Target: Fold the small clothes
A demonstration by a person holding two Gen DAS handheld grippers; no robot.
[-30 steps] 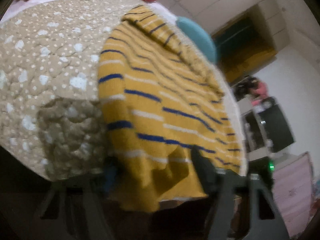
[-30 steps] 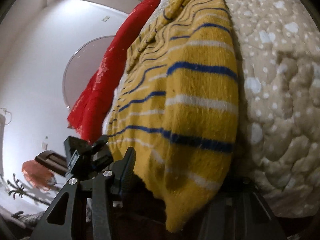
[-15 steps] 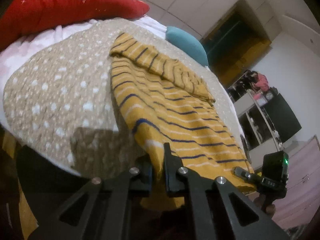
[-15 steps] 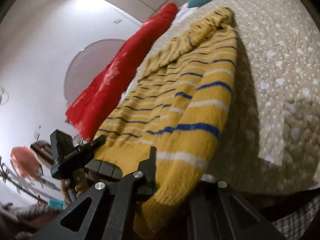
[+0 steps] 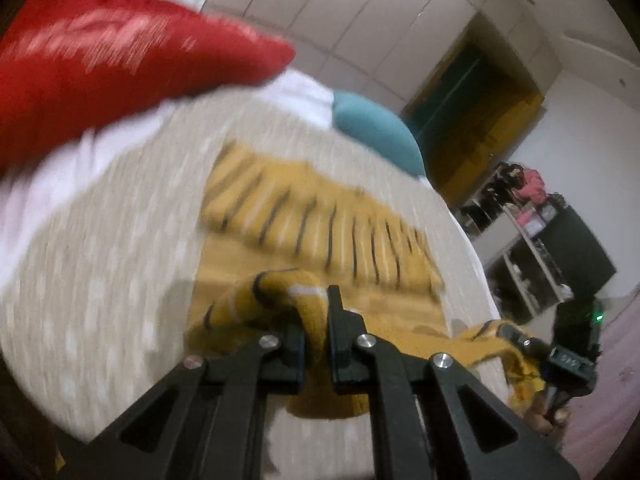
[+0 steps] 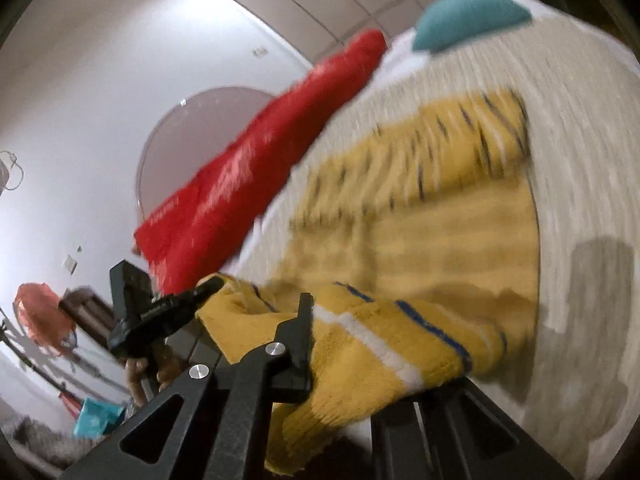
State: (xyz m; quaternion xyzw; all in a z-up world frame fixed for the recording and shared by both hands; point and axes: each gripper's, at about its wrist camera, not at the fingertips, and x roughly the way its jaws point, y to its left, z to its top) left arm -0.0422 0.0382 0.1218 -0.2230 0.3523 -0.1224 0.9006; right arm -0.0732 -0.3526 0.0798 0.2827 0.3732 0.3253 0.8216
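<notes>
On the far side of the bed, a red pillow (image 5: 120, 64) and a teal cushion (image 5: 376, 132) sit beyond your sweater (image 5: 320, 216), clear of it. The dotted beige quilt (image 5: 100, 280) lies bare to the left and right of the knit, so you have room there. The yellow sweater with blue and white stripes lies flat at the far end, its 2 near corners raised. Your left gripper (image 5: 316, 340) is pinched tight on 1 corner, your right gripper (image 6: 344, 356) clamped on the other thick, fuzzy hem. Shelves (image 5: 532, 248) stand off to the right.
</notes>
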